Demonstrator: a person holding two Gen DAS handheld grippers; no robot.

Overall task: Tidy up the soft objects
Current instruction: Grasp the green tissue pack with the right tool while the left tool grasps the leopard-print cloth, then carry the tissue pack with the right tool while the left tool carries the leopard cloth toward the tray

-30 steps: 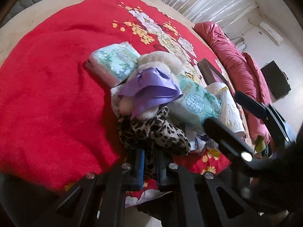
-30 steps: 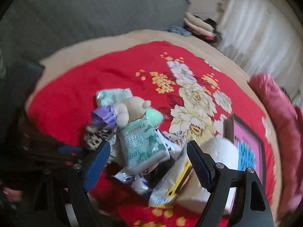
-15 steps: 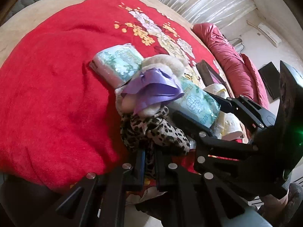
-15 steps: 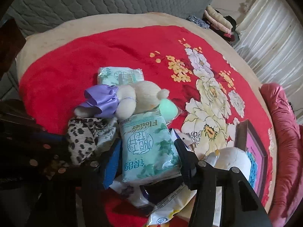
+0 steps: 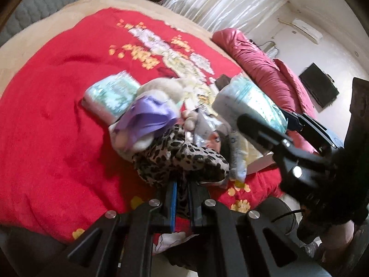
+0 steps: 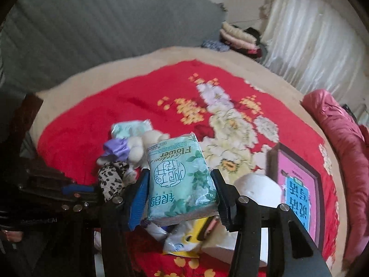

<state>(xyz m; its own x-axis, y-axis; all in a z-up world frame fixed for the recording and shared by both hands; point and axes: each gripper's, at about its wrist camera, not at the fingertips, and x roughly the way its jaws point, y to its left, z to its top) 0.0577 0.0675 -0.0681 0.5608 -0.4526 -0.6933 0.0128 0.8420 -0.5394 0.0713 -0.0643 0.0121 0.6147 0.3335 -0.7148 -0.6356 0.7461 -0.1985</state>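
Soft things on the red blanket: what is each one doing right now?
Green floral tissue pack: gripped by the right gripper, lifted off the pile.
Leopard-print fabric: pinched by the shut left gripper.
Cream plush toy with purple bow: lying loose on the pile.
Second green tissue pack: lying flat on the blanket.
White paper roll: lying on the blanket.

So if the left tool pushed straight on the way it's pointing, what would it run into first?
The leopard-print cloth already pinched in the left tool; just past it sits the plush toy with its purple bow, though depth is hard to judge.
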